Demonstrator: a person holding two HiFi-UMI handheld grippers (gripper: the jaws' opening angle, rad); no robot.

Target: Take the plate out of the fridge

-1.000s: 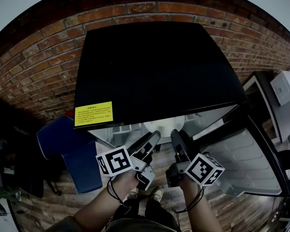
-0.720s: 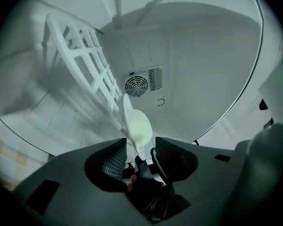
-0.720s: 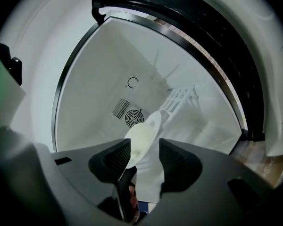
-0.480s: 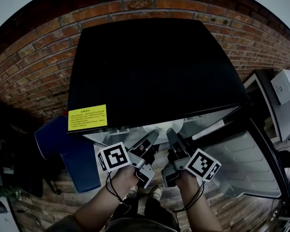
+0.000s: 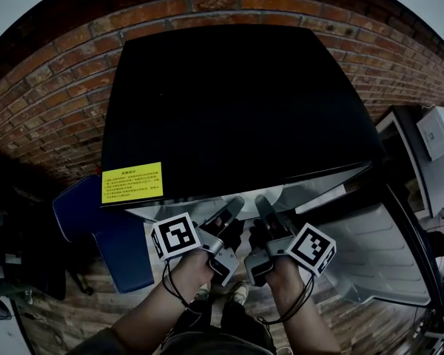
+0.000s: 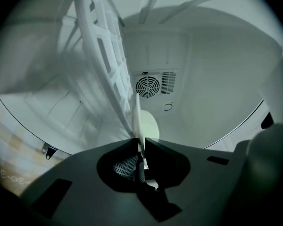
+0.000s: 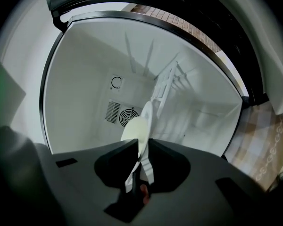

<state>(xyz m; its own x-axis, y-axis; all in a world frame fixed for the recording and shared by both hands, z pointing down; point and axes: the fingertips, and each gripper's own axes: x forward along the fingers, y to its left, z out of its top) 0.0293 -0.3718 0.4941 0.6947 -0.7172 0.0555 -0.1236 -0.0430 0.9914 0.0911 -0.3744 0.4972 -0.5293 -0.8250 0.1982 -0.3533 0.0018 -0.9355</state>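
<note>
A white plate (image 6: 149, 126) stands inside the fridge, seen edge-on between my left gripper's (image 6: 140, 142) jaws. Those jaws are closing and their tips pinch the rim. In the right gripper view the same plate (image 7: 137, 125) runs down between the jaws of my right gripper (image 7: 142, 144), which are also closing onto its rim. From the head view, the left gripper (image 5: 234, 208) and right gripper (image 5: 262, 205) reach side by side under the fridge's black top (image 5: 237, 102), and only a pale sliver of the plate (image 5: 275, 191) shows.
The fridge door (image 5: 388, 254) hangs open at the right. A white wire rack (image 6: 104, 65) and a fan vent (image 6: 147, 85) are inside the fridge. A blue seat (image 5: 96, 228) stands at the left, on a wooden floor, and a brick wall (image 5: 52, 102) rises behind.
Both grippers have pushed further into the fridge opening and sit closer together. The plate, plain between them a second ago, is now mostly covered by the fridge top.
</note>
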